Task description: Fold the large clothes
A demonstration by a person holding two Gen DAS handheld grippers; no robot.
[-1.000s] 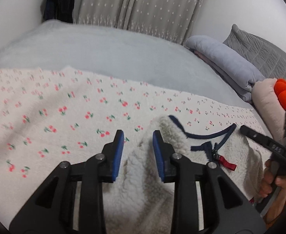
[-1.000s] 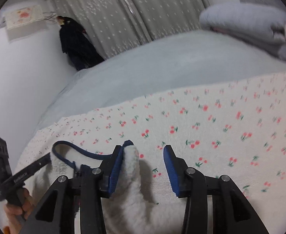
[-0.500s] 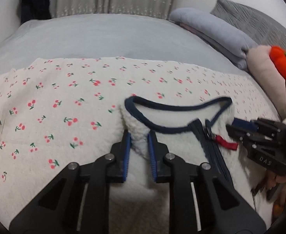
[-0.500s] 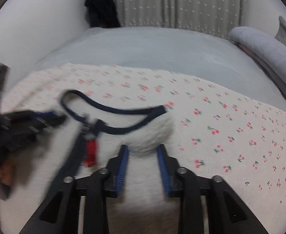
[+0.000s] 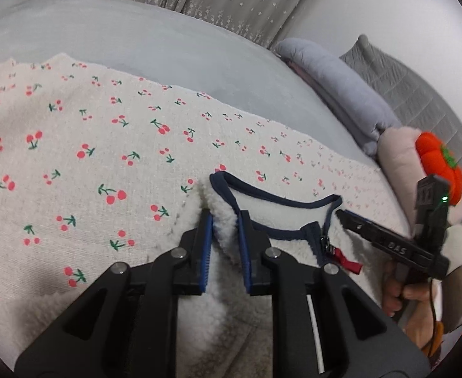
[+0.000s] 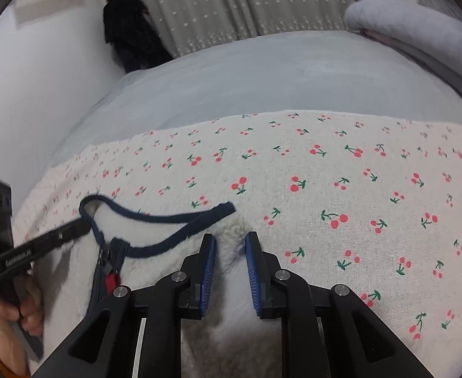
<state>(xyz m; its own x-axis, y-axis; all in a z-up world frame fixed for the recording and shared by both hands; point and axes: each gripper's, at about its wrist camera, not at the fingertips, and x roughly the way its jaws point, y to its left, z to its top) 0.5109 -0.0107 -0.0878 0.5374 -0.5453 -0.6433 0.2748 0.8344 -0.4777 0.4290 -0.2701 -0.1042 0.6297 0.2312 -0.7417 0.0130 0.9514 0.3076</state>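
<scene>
Lowered: two claws (image 5: 225,220), one fleece (image 5: 281,220)

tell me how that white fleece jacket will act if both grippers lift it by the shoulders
The fleece jacket will probably sag between the left gripper and right gripper: it already bunches softly between both sets of pads. Its thick pile suggests a secure, non-slippery pinch. The open zipper may let the front panels swing apart.

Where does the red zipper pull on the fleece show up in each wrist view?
Left wrist: red zipper pull lies lower right, below the collar's right end.
Right wrist: it lies lower left, beside the left jaw's base.
Shared landmark: navy collar trim.
</scene>
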